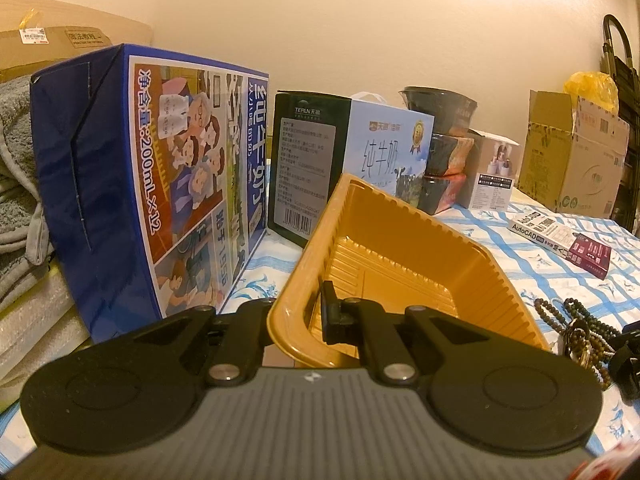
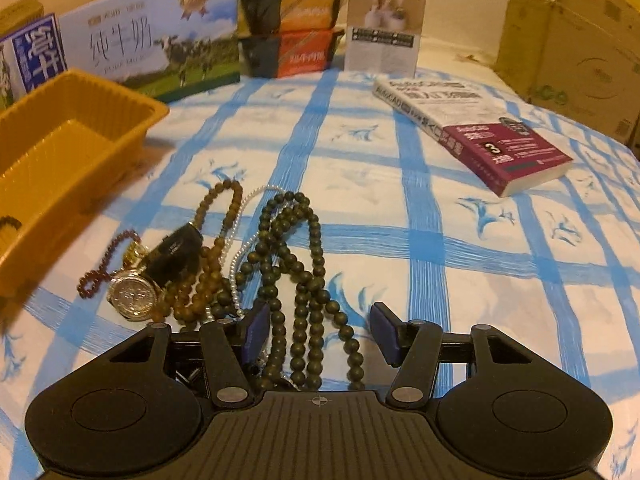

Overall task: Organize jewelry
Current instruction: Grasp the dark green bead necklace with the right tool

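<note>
Jewelry pile (image 2: 208, 264) of tangled beads, left gripper (image 1: 298, 312) pinching tray (image 1: 400, 240), right gripper (image 2: 320, 332) spread.

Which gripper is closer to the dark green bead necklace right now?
The right gripper: its open jaws straddle the dark green bead necklace. The left gripper is off to the necklace's left, jaws clamped on the gold tray wall.

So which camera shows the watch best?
The right wrist view: the watch lies face-up in the jewelry pile, its dial plainly visible. In the left wrist view the pile sits at the far right edge, a tangle of beads where the watch cannot be made out.
</note>
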`<state>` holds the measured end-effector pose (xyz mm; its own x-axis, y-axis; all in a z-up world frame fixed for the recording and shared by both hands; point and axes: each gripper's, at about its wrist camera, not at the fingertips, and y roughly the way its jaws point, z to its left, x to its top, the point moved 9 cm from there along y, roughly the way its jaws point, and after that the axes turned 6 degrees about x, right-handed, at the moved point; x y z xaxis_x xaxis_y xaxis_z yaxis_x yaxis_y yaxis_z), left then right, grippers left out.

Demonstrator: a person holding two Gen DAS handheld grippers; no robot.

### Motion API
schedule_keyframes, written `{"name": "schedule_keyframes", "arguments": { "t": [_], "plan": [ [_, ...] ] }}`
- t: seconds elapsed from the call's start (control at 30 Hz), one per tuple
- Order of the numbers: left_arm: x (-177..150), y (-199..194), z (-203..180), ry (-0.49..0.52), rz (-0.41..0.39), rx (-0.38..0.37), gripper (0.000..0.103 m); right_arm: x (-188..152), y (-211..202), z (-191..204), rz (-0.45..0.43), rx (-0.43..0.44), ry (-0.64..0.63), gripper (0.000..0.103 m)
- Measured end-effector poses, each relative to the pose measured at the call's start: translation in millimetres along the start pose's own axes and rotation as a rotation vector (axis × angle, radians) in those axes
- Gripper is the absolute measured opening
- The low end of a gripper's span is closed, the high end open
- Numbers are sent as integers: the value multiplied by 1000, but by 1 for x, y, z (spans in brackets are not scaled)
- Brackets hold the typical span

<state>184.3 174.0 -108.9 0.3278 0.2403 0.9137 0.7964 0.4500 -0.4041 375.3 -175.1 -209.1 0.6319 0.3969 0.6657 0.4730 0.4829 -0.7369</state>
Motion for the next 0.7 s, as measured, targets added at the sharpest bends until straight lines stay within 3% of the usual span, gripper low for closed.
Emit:
{"name": "schedule_keyframes", "arguments": {
  "t": [0.13,0.2,0.27,0.4,0.43,0.7],
  "plan": [
    [0,0,0,0,0,0,9,4,7,-3,1,11,-12,47],
    [0,0,0,0,0,0,9,6,8,-1,-3,20,-31,34],
    [0,0,0,1,0,0,9,8,11,6,0,31,-59,15],
    [0,1,-1,6,1,-2,9,10,11,13,-10,-15,-106,13],
    [0,2,-1,8,2,-2,9,10,9,12,-20,-35,-103,7],
    [1,1,-2,10,-2,-6,8,38,-59,-1,-228,-118,-21,7]
  ]
}}
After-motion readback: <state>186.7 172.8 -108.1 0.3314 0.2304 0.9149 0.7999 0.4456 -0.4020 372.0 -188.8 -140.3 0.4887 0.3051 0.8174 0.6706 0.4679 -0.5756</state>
